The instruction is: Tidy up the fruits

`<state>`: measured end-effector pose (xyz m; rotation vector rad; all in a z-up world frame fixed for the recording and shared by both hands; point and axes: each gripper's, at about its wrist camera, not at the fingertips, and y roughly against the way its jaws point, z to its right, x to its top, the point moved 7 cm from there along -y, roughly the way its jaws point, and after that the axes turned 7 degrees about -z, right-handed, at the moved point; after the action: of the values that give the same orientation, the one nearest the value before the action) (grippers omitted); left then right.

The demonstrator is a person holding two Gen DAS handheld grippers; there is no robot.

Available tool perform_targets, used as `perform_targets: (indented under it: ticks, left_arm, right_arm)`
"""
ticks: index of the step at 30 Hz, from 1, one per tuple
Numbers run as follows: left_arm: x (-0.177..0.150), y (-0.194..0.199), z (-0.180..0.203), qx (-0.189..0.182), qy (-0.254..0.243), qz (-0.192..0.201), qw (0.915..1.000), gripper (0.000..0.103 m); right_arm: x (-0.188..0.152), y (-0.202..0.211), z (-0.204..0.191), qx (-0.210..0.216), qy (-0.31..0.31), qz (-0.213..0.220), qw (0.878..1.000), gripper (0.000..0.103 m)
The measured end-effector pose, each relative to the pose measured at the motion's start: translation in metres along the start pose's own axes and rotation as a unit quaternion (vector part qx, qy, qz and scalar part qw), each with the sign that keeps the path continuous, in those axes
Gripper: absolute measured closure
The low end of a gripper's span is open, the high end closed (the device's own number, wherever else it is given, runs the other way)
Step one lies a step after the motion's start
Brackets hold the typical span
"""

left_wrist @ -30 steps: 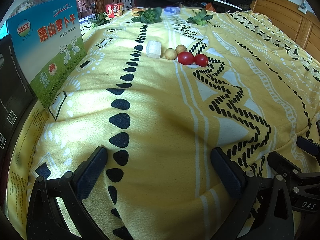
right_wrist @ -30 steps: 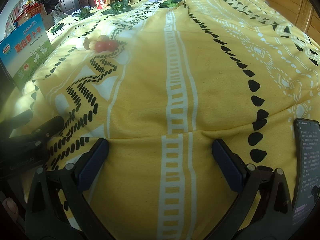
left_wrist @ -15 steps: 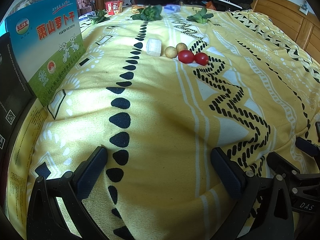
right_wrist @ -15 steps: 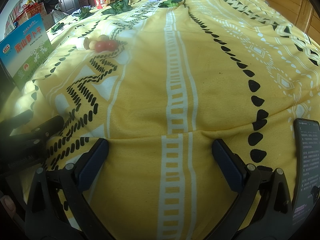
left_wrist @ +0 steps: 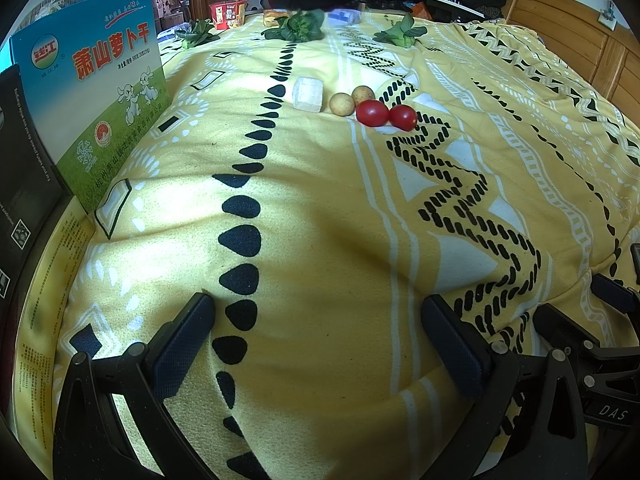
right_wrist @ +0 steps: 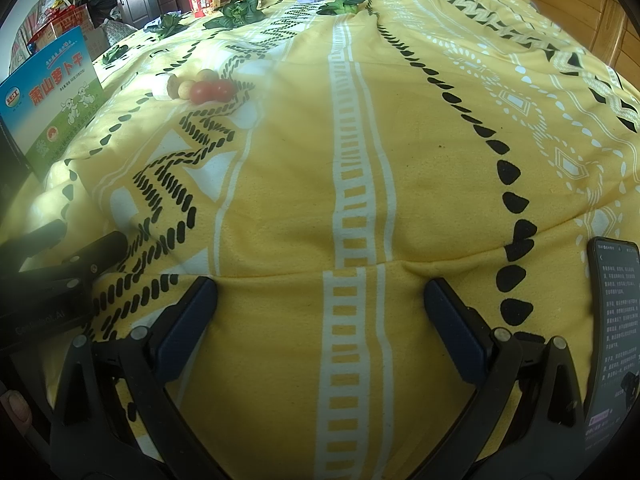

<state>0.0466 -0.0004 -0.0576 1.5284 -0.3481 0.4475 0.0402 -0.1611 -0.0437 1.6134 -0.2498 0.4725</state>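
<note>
Both tools are seen low over the near edge of a bed covered by a yellow patterned blanket (left_wrist: 320,208). The left tool (left_wrist: 318,344) is spread wide, with nothing between its blue pads, and only blanket is framed there. The right tool (right_wrist: 320,320) is spread just as wide and is likewise empty.

The fruit cluster is picked out best in the left view: two red tomatoes (left_wrist: 386,115) are touching side by side, two small tan round fruits (left_wrist: 352,100) are just behind them to the left, and a pale whitish block (left_wrist: 308,95) lies just beside those. All of it sits on the blanket, well apart from both tools. In the right view the same cluster is pushed off to the upper left and partly overlapped, so the block is barely made out.

A phone (right_wrist: 612,332) with a lit text screen is shown only by the right camera, at the bed's near right edge. A fingertip (right_wrist: 16,408) is caught at that view's lower left border. The blue and green printed box (left_wrist: 94,92), standing at the bed's left side, is seen large in the left view and small in the right.

At the far end, leafy greens (left_wrist: 298,28) are scattered on the blanket, and a red cup of instant noodles (left_wrist: 227,14) stands behind them; what it contains cannot be told.
</note>
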Motion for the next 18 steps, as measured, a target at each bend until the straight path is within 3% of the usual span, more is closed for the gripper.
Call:
perform_targets:
  ticks: [18]
  left_arm:
    - [-0.003, 0.0006, 0.0002, 0.005, 0.006, -0.009, 0.9999, 0.0]
  right_arm:
    - [-0.0031, 0.0011, 0.0023, 0.004, 0.005, 0.001, 1.0, 0.0]
